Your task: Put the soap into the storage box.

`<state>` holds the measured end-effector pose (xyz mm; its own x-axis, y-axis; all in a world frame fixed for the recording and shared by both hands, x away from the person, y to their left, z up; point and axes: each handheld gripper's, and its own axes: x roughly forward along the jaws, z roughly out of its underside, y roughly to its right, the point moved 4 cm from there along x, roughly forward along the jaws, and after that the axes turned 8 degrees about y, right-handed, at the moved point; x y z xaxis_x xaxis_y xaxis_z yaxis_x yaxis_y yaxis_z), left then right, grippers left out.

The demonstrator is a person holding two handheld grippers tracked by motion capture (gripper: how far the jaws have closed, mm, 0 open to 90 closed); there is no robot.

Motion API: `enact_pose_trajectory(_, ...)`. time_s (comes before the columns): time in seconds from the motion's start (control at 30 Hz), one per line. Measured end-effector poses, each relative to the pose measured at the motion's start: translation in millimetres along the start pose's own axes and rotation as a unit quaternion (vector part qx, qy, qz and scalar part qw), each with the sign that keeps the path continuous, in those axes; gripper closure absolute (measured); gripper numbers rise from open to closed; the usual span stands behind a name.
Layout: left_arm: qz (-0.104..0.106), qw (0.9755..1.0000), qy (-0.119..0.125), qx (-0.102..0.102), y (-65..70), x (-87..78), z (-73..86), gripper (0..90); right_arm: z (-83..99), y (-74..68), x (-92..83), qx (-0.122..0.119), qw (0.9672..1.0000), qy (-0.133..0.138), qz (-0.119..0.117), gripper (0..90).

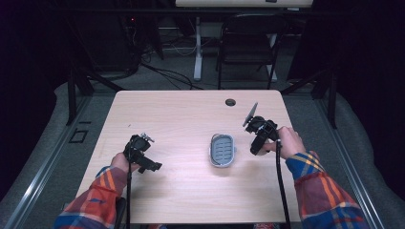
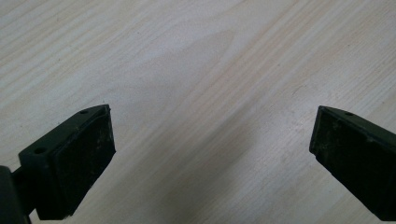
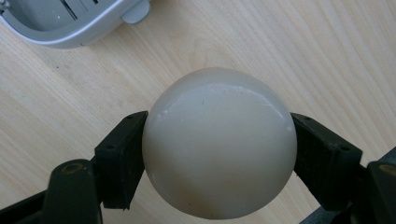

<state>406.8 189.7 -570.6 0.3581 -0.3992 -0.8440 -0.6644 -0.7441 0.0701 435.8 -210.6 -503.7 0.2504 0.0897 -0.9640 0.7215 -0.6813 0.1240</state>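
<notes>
A light wooden table (image 1: 181, 114) is seen from above, with a small round hole (image 1: 230, 102) near its far edge. Right of the table's middle a grey oval tray (image 1: 222, 150) is set flat, its floor marked by a row of slots; nothing can be made out inside it in the high view. In the right gripper view a corner of the same tray (image 3: 70, 28) is shown at the upper left, with its pale rim and part of a bare slotted floor.

The right gripper (image 1: 258, 143) is held just right of the tray, above the tabletop, by a hand in a plaid sleeve. What lies between its jaws is too small to be told from above, but in the right gripper view a smooth off-white ball (image 3: 219, 142) is seen clamped, both black pads pressed against its sides, with wood grain beneath it and the tray near, not touching.

The left gripper (image 1: 143, 160) is held over the table's left part, well apart from the tray. In the left gripper view its jaws are shown spread wide, with bare wood between them.
</notes>
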Motion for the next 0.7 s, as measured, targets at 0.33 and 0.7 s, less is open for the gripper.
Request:
enact_pose_trajectory(0.33, 0.000, 1.0000, 0.000, -0.001, -0.4, -0.2, 0.4, 0.0, -7.5, -0.7, -5.6, -0.008, 1.0000, -0.001, 0.003, 24.5)
enact_pose_trajectory(0.7, 0.000, 1.0000, -0.001, 0.000, 0.1, 0.0, 0.4, 0.1, -19.3, -5.3, -8.6, -0.017, 0.9998, 0.003, 0.005, 24.5)
